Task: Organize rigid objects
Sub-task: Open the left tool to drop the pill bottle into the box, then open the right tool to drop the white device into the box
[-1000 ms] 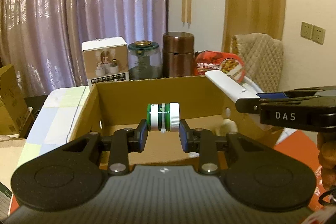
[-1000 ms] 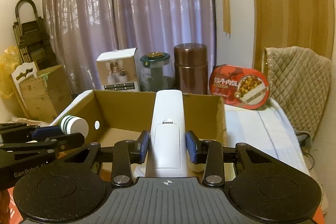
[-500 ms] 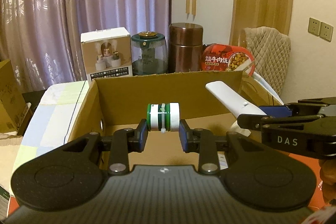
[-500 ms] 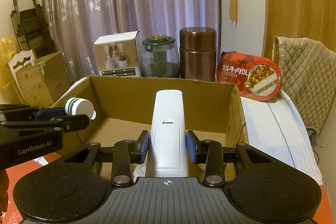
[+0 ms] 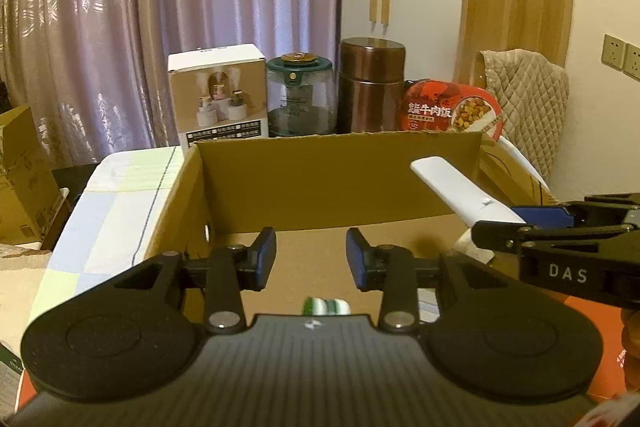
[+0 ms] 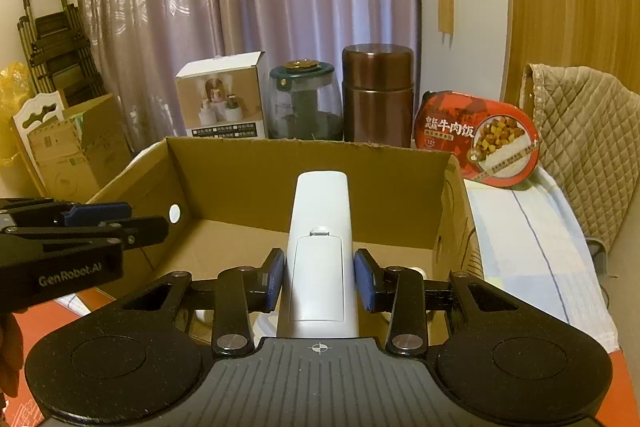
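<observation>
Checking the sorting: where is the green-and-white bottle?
In the left wrist view, the green-and-white bottle shows low inside the cardboard box, below the left gripper's open jaws.

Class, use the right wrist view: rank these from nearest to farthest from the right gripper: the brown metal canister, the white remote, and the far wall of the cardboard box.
1. White remote: clamped between the right gripper pads, pointing forward over the box.
2. Far wall of the cardboard box: straight ahead, beyond the remote's tip.
3. Brown metal canister: behind that wall, before the curtain.
</observation>
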`<state>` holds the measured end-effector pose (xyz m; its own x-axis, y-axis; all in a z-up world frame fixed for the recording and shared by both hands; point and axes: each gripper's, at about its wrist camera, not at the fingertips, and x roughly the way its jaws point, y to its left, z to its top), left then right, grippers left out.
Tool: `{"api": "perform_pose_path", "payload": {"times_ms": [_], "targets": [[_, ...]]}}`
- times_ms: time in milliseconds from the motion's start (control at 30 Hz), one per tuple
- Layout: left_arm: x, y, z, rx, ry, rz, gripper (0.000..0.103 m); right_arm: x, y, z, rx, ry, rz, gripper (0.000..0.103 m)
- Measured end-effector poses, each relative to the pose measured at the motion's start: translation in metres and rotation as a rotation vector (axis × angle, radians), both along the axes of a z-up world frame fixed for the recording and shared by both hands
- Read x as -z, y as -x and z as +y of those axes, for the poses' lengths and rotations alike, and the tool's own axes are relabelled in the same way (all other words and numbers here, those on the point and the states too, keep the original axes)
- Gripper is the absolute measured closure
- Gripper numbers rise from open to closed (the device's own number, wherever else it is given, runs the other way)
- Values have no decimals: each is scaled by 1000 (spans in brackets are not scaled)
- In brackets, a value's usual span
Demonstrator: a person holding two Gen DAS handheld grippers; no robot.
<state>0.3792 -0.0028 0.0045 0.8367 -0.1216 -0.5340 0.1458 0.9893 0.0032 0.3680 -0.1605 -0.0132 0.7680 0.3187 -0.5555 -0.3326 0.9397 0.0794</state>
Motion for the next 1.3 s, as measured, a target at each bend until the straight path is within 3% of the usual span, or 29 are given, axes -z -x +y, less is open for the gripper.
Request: {"api": "perform_pose_path", "payload": {"times_ms": [867,1000,1300], "targets": [[-4,1,3,-1,24,5,70,1,-1,-2,18,-19,-27,68],[-5,2,3,0,23,1,70,-6,-1,-13,55,-65,-67,58],[-8,5,1,6,25,-6,70,-19,2,-34,104,-73,-106,56]]}}
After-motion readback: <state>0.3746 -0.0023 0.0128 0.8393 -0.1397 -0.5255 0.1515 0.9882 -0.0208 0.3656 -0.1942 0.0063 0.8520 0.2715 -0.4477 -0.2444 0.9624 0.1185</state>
